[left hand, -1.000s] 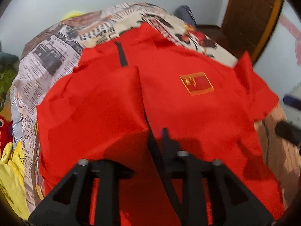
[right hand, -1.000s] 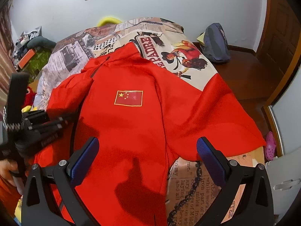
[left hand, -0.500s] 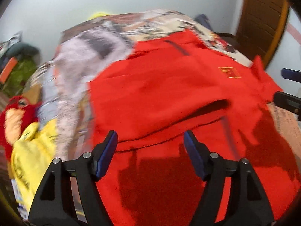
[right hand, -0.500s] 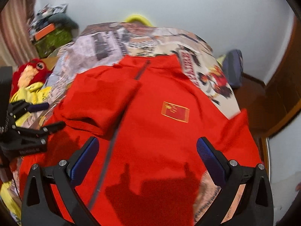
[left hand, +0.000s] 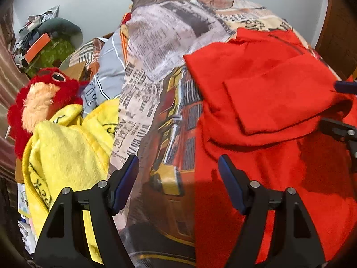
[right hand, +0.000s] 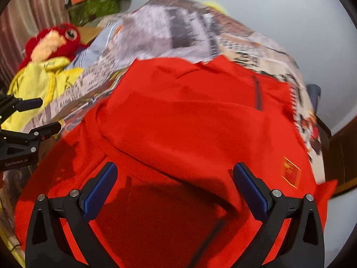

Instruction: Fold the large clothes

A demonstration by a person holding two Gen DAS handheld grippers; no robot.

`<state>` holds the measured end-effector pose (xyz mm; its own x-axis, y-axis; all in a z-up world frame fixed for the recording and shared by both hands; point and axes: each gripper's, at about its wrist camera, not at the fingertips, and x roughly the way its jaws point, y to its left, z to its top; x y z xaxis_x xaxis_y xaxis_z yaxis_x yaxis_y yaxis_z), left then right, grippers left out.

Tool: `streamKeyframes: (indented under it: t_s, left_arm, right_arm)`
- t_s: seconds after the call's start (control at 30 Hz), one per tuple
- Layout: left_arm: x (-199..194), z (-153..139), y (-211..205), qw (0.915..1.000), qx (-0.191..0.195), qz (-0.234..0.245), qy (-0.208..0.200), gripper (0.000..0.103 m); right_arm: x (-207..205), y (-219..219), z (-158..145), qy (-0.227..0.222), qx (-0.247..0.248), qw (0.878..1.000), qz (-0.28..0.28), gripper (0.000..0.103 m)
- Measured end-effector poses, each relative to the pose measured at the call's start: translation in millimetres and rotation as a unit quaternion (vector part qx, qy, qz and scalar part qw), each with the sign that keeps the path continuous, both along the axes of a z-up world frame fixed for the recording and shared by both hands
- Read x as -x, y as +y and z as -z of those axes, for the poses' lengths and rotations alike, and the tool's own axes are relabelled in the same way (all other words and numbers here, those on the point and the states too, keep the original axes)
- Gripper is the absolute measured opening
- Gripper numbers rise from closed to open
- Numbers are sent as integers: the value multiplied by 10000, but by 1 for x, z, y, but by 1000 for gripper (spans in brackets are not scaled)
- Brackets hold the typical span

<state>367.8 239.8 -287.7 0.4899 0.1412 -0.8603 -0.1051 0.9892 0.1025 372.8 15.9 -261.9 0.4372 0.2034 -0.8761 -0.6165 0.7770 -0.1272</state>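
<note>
A: Left wrist view first: where does the red jacket lie from the left gripper?

B: Off to its right. That gripper hangs with its jaws spread and nothing between them, over the newspaper-print bedspread. Its right finger sits at the jacket's left edge, and its left finger is near the yellow blanket and the red plush toy.

A: And the jacket itself?

B: Spread on the bed, with its left sleeve folded across the chest. Its long axis runs away from both cameras, collar at the far end.

A: What does the right wrist view show?

B: The right gripper is directly above the jacket, jaws wide and gripping nothing. The flag patch lies just beyond its right finger, and the unfolded side extends past that.

A: So which hand is nearer the next fold?

B: I judge the right one. The remaining sleeve lies on its side, while the left would have to cross the whole garment.
</note>
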Motion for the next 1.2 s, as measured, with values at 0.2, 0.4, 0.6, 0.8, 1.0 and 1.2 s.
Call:
streamKeyframes:
  t_s: [0.2, 0.4, 0.6, 0.8, 1.0, 1.2]
  left_arm:
    - [-7, 18, 9, 9997, 225, -34, 107, 72]
    - [-10, 24, 13, 9995, 272, -14, 133, 73]
    - [-16, 35, 14, 9990, 348, 22, 266, 72]
    - [-22, 36, 5, 9977, 555, 209, 333, 73]
    - [-41, 48, -13, 9972, 391, 386, 505, 78]
    - [-60, 49, -6, 9992, 165, -109, 334, 81]
  right_arm:
    - [-7, 44, 36, 144, 454, 9981, -399, 101]
    - [-6, 67, 49, -55, 644, 9966, -518, 100]
    - [2, 85, 62, -94, 850, 9920, -933, 39]
    - [-6, 64, 41, -153, 303, 9969, -712, 7]
    - [-22, 24, -17, -647, -371, 9972, -86, 6]
    - [-31, -45, -84, -1242, -1005, 9849, 660, 5]
